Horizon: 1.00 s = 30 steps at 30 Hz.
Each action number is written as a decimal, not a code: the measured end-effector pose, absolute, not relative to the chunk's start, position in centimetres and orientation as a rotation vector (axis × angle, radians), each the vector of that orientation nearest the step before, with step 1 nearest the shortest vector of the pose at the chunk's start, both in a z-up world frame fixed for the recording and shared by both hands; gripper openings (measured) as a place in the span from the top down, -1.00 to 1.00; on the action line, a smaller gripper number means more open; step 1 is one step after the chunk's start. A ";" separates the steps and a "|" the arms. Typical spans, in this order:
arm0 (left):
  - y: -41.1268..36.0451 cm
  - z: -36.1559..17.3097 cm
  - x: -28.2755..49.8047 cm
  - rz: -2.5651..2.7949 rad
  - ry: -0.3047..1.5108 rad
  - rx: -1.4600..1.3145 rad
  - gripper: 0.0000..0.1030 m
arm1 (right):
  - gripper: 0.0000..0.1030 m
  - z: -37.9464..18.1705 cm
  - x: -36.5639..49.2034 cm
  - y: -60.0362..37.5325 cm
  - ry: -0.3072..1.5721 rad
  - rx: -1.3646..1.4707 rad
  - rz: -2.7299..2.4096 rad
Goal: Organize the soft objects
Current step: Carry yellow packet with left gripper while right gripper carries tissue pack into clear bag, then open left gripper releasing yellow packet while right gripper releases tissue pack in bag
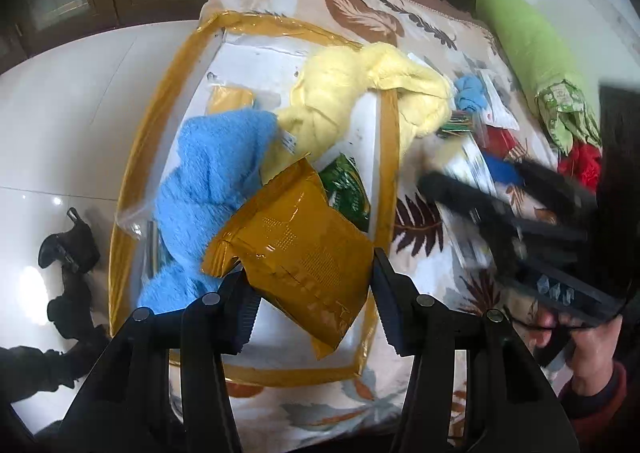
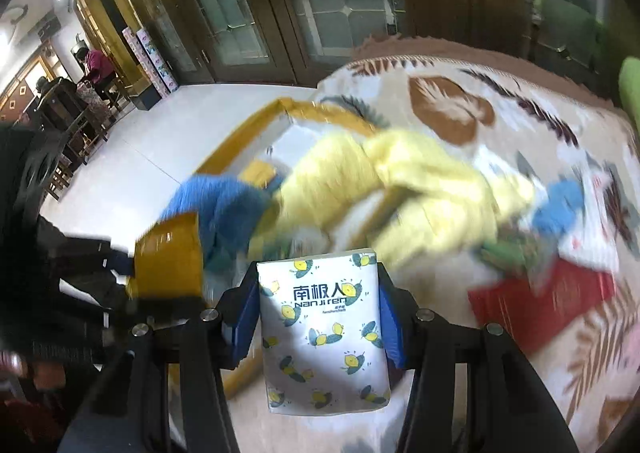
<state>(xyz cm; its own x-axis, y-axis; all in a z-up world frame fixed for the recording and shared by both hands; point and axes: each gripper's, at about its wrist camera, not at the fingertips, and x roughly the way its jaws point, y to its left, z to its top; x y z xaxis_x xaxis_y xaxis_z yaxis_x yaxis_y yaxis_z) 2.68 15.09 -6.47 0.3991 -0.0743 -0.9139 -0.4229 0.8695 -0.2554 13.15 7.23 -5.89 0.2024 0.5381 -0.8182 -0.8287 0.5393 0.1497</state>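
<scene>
A clear storage bag with mustard-yellow trim (image 1: 384, 141) lies open on the leaf-print blanket (image 1: 360, 9). In it lie a blue towel (image 1: 208, 181) and part of a yellow towel (image 1: 360, 89). My left gripper (image 1: 312, 293) has its jaws wide apart, with the bag's yellow flap (image 1: 296, 249) between them; I cannot tell if it is gripped. My right gripper (image 2: 318, 313) is shut on a white tissue pack with lemon print (image 2: 324, 329), held above the bag's near edge. The right gripper also shows, blurred, in the left wrist view (image 1: 500, 205).
A green rolled cushion (image 1: 528, 49) lies at the blanket's right. Small blue (image 1: 470, 91) and red (image 1: 580, 165) items and flat packets are scattered right of the bag. A white glossy floor (image 1: 60, 113) lies left. A red flat packet (image 2: 544, 301) sits near the right gripper.
</scene>
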 end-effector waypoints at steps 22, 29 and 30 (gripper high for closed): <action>17.2 -8.9 2.8 0.253 1.139 -0.520 0.01 | -0.02 -7.9 16.1 19.7 0.972 -0.435 1.002; 17.5 -9.0 2.9 0.278 1.135 -0.523 0.01 | -0.02 -8.5 16.1 19.7 0.991 -0.415 0.992; 17.5 -9.0 2.9 0.283 1.135 -0.520 0.01 | -0.03 -8.6 16.0 19.7 0.991 -0.415 0.992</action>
<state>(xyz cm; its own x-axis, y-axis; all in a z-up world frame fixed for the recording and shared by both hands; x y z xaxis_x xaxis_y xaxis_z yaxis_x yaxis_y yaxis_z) 2.87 17.50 -9.02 0.4047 -0.0454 -0.9133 -0.4686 0.8473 -0.2498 15.98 19.69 -8.57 0.1802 0.5032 -0.8452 -0.8459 0.5178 0.1278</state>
